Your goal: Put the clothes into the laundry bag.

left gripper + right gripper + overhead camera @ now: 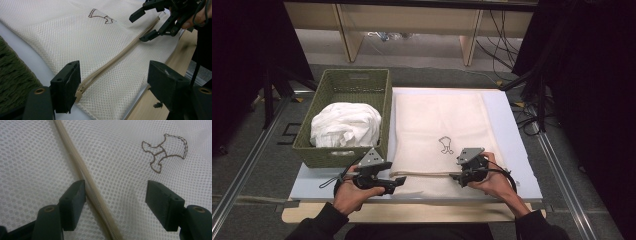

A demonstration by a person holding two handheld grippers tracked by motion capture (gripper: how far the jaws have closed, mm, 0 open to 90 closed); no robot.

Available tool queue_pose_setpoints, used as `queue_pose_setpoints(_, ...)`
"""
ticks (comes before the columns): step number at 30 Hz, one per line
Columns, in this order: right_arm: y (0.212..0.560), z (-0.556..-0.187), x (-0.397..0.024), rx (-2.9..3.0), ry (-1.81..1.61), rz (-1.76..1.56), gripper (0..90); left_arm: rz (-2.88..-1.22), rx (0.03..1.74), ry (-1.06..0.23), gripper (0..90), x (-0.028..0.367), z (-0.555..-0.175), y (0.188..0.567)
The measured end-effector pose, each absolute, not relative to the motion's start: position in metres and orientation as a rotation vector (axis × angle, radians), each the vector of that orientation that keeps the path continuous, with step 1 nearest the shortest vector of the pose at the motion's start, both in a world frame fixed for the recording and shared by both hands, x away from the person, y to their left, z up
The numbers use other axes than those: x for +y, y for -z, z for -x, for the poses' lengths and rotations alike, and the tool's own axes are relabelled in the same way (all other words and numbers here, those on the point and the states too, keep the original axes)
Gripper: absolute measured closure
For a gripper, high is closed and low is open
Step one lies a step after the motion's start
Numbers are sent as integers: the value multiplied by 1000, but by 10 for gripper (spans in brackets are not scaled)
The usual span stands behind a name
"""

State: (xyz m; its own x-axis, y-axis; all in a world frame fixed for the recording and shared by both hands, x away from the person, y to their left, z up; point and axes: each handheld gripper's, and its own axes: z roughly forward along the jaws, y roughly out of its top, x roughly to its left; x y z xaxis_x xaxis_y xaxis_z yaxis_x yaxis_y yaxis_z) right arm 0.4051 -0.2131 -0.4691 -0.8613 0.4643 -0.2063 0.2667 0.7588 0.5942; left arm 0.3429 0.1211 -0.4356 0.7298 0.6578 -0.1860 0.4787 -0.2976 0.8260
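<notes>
I have the cream mesh laundry bag [439,135] lying flat on the pale grey board [522,150] in front of me, its beige zipper [120,56] running across the near end, with a small brown embroidered outline [163,152] stitched just beyond it. My left gripper [113,82] sits at the bag's near left corner, jaws well apart with nothing pinched; the zipper's pull tab [78,93] lies just beside the left-hand jaw in the left gripper view, though I cannot tell whether it touches. My right gripper [115,200] hangs over the zipper line further along, jaws spread wide and empty (the zipper passes close under one jaw, the other stands over plain mesh near the embroidery). In the high view both hands hold their grippers low at the near edge of the bag. Left of the board stands a green woven basket [384,100] holding a bundle of white cloth [344,125].
</notes>
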Motion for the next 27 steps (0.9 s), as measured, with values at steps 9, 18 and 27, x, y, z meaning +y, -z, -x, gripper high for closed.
queue_pose_setpoints(9, 473, -410, -205, 2609, -765, -537, 320, -1970, 863, -222, 261, 121, -345, 437)
queue_pose_setpoints(18, 471, -414, -202, 2569, -733, -520, 340, -1988, 854, -231, 261, 120, -343, 440)
queue_pose_setpoints(27, 466, -420, -198, 2527, -718, -504, 450, -1981, 852, -218, 261, 120, -343, 439)
